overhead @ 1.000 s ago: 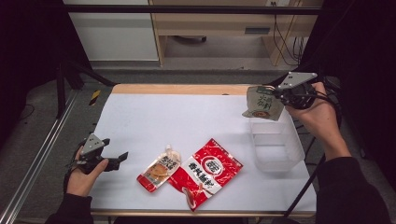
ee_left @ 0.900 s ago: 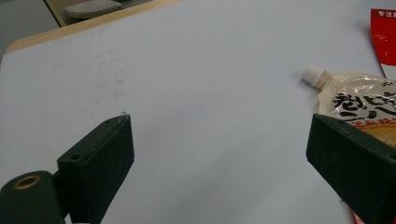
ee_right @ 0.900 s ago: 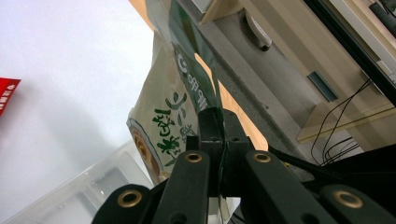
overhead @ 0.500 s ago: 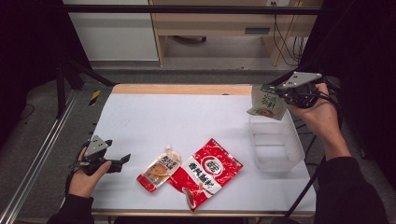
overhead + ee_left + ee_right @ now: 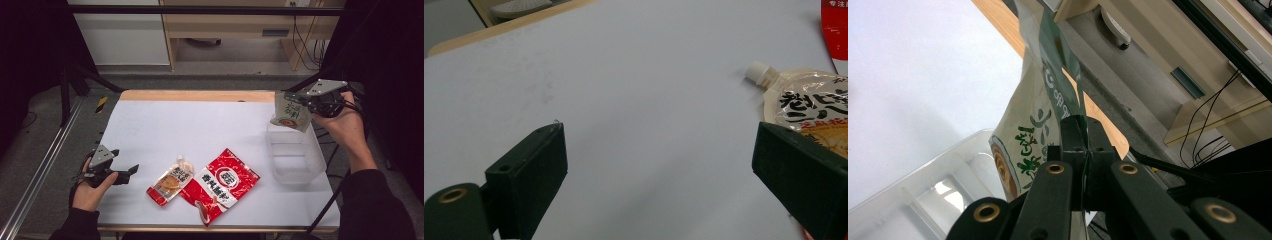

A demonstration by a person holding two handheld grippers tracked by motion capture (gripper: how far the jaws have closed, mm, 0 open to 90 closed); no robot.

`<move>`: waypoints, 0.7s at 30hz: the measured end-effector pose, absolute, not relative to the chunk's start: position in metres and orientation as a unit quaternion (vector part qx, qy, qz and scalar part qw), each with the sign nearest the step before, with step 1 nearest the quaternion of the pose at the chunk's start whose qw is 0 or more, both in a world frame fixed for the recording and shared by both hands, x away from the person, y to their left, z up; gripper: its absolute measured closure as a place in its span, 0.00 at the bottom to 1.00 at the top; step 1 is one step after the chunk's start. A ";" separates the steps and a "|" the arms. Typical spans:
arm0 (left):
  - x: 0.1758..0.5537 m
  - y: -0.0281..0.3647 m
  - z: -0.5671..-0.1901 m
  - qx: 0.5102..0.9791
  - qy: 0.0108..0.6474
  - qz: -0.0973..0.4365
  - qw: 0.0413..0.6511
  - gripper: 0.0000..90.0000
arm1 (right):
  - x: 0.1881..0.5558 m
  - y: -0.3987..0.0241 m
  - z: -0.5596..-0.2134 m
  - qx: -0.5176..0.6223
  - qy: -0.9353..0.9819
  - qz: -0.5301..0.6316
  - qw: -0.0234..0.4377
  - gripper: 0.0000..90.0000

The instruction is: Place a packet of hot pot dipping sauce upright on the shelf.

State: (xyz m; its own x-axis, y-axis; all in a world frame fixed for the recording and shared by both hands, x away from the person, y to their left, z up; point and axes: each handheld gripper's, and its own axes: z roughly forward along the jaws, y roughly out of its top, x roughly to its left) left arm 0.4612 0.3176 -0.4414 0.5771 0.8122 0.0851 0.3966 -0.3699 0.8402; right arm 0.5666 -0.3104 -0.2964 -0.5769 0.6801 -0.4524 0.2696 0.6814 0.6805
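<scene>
My right gripper [image 5: 303, 101] is shut on a green-and-white snack pouch [image 5: 290, 112], which hangs over the far end of a clear plastic bin [image 5: 295, 154] at the table's right side. In the right gripper view the pouch [image 5: 1035, 120] is pinched between the closed jaws above the bin [image 5: 913, 200]. My left gripper [image 5: 129, 171] rests low at the table's left front, open, with nothing between its jaws. Just to its right lies a spouted orange-and-white pouch [image 5: 171, 181], whose cap and top [image 5: 804, 100] reach into the left gripper view. A red snack bag [image 5: 222, 183] lies beside that pouch.
The white table top [image 5: 200, 125] has a wooden strip along its far edge [image 5: 195, 95]. Beyond it stand a desk and cables [image 5: 300, 35]. A metal rail [image 5: 40, 170] runs along the left side.
My right gripper has carried the green pouch a little rightward and toward the far end of the bin. The left gripper has crept slightly toward the spouted pouch.
</scene>
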 end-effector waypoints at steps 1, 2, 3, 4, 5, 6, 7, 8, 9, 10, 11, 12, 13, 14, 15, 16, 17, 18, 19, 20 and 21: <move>0.461 0.317 -0.441 0.788 0.384 0.254 0.410 0.09 | 0.567 -0.311 -0.297 0.282 0.842 0.284 0.363 1.00; 0.461 0.317 -0.441 0.788 0.383 0.254 0.410 0.09 | 0.569 -0.313 -0.298 0.282 0.842 0.285 0.360 1.00; 0.461 0.317 -0.441 0.789 0.382 0.254 0.409 0.09 | 0.570 -0.313 -0.298 0.281 0.843 0.283 0.361 1.00; 0.461 0.317 -0.441 0.789 0.382 0.254 0.409 0.09 | 0.570 -0.313 -0.298 0.281 0.843 0.283 0.361 1.00; 0.462 0.317 -0.442 0.790 0.381 0.254 0.408 0.09 | 0.571 -0.313 -0.299 0.281 0.844 0.283 0.360 1.00; 0.462 0.317 -0.442 0.790 0.382 0.254 0.407 0.09 | 0.574 -0.313 -0.301 0.281 0.845 0.283 0.357 1.00; 0.462 0.317 -0.442 0.790 0.382 0.254 0.407 0.09 | 0.574 -0.313 -0.301 0.281 0.845 0.283 0.357 1.00; 0.462 0.317 -0.442 0.790 0.381 0.254 0.407 0.09 | 0.577 -0.313 -0.303 0.279 0.847 0.282 0.355 1.00; 0.462 0.317 -0.442 0.790 0.381 0.254 0.407 0.08 | 0.577 -0.313 -0.303 0.279 0.847 0.282 0.355 1.00; 0.462 0.316 -0.442 0.791 0.381 0.254 0.406 0.09 | 0.580 -0.312 -0.306 0.278 0.847 0.285 0.352 1.00; 0.462 0.316 -0.442 0.791 0.381 0.254 0.406 0.09 | 0.580 -0.312 -0.306 0.278 0.847 0.285 0.352 1.00; 0.462 0.316 -0.442 0.791 0.381 0.253 0.406 0.09 | 0.582 -0.311 -0.308 0.277 0.847 0.286 0.352 1.00; 0.462 0.316 -0.442 0.791 0.381 0.253 0.406 0.08 | 0.583 -0.311 -0.310 0.278 0.848 0.286 0.349 1.00; 0.462 0.317 -0.442 0.791 0.382 0.253 0.405 0.09 | 0.585 -0.309 -0.313 0.276 0.851 0.285 0.345 1.00; 0.462 0.317 -0.442 0.791 0.382 0.253 0.405 0.09 | 0.586 -0.308 -0.315 0.276 0.852 0.283 0.342 1.00; 0.462 0.317 -0.442 0.791 0.382 0.253 0.405 0.09 | 0.587 -0.308 -0.317 0.278 0.853 0.283 0.339 1.00; 0.462 0.317 -0.442 0.791 0.382 0.253 0.405 0.09 | 0.587 -0.307 -0.320 0.279 0.854 0.283 0.335 1.00; 0.462 0.317 -0.442 0.791 0.381 0.253 0.405 0.09 | 0.588 -0.307 -0.322 0.278 0.855 0.283 0.333 1.00; 0.462 0.317 -0.442 0.791 0.381 0.254 0.405 0.09 | 0.588 -0.307 -0.324 0.280 0.856 0.283 0.330 1.00; 0.462 0.317 -0.442 0.791 0.381 0.254 0.405 0.09 | 0.588 -0.307 -0.324 0.280 0.856 0.283 0.330 1.00; 0.462 0.317 -0.442 0.791 0.381 0.253 0.405 0.09 | 0.588 -0.307 -0.326 0.282 0.857 0.284 0.326 1.00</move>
State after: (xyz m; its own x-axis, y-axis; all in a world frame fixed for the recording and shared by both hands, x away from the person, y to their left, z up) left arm 0.4617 0.3166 -0.4420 0.5805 0.8091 0.0920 0.3982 -0.3806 0.8346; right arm 0.5876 -0.3074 -0.3257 -0.6283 0.6677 -0.3993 0.2971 0.6803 0.6700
